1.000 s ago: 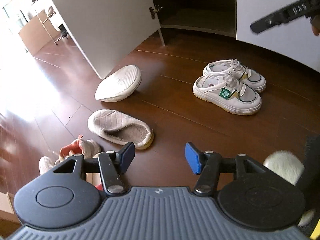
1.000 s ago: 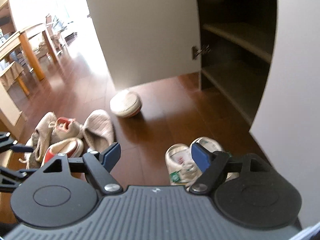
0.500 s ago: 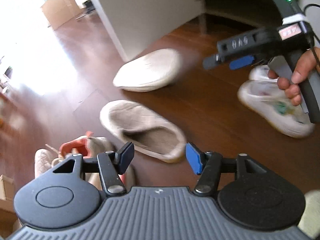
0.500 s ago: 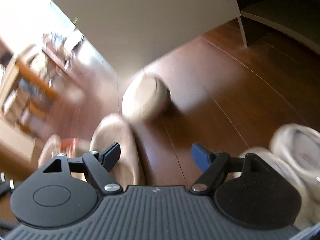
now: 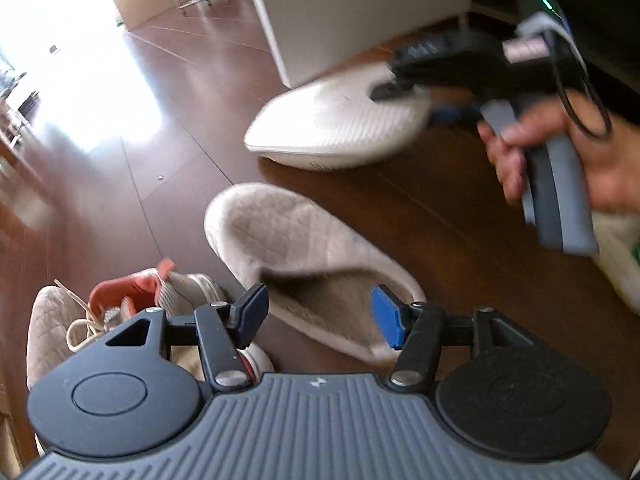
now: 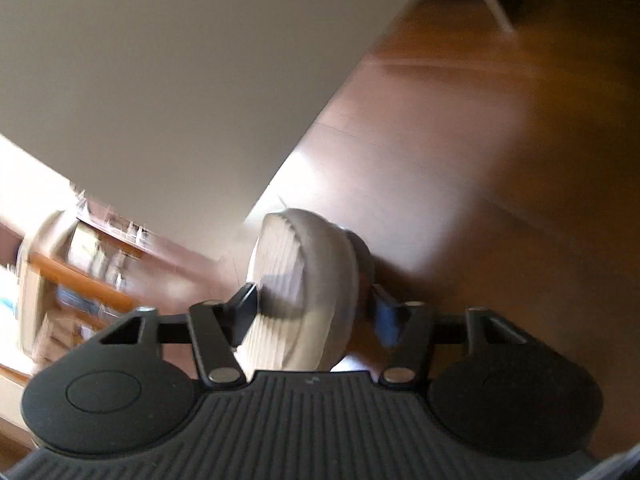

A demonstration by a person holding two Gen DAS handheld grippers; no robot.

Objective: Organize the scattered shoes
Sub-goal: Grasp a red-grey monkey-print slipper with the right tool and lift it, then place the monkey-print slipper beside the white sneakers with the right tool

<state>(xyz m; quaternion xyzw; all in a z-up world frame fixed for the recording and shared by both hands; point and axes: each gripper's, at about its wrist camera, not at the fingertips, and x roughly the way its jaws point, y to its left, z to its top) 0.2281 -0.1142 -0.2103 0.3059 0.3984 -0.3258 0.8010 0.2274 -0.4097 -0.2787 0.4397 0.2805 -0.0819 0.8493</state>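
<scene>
A beige quilted slipper point(image 5: 304, 264) lies upright on the wood floor; my left gripper point(image 5: 318, 314) is open just above its heel opening, fingers on either side. Its mate, the overturned slipper point(image 5: 332, 128), lies sole-up by the cabinet door. My right gripper point(image 5: 412, 96) reaches over that slipper in the left wrist view. In the right wrist view the overturned slipper point(image 6: 304, 292) sits between the open fingers of the right gripper point(image 6: 316, 312); contact is blurred.
A pink-and-beige sneaker pair point(image 5: 132, 304) lies at the lower left. A white sneaker point(image 5: 616, 256) shows at the right edge behind the hand. The white cabinet door point(image 5: 352, 12) stands open above the overturned slipper, also in the right wrist view point(image 6: 180, 80).
My right gripper moved left and down onto the overturned slipper, which now sits between its fingers. My left gripper moved closer to the upright slipper.
</scene>
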